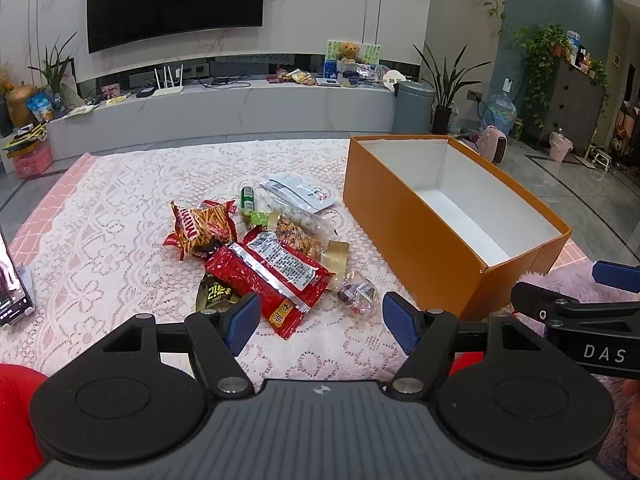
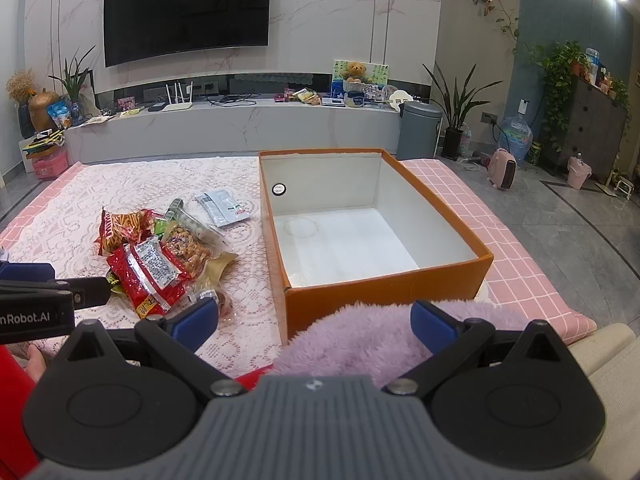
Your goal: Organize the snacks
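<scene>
A pile of snack packets lies on the lace-covered table (image 1: 100, 216): a red packet (image 1: 272, 276), an orange stick-snack bag (image 1: 200, 228), a clear nut bag (image 1: 298, 232), a white sachet (image 1: 300, 192) and a small wrapped candy (image 1: 358, 294). An empty orange box (image 1: 416, 236) with a white inside stands to the right, also seen in the right wrist view (image 2: 384, 284). My left gripper (image 1: 320, 322) is open and empty just in front of the red packet. My right gripper (image 2: 316, 320) is open and empty near the box's front wall, above a purple fluffy cloth (image 2: 360, 340).
A phone (image 1: 12, 288) stands at the table's left edge. Pink checked cloth (image 2: 520, 264) covers the table right of the box. A TV console (image 1: 240, 108), a grey bin (image 1: 412, 108) and plants stand beyond the table.
</scene>
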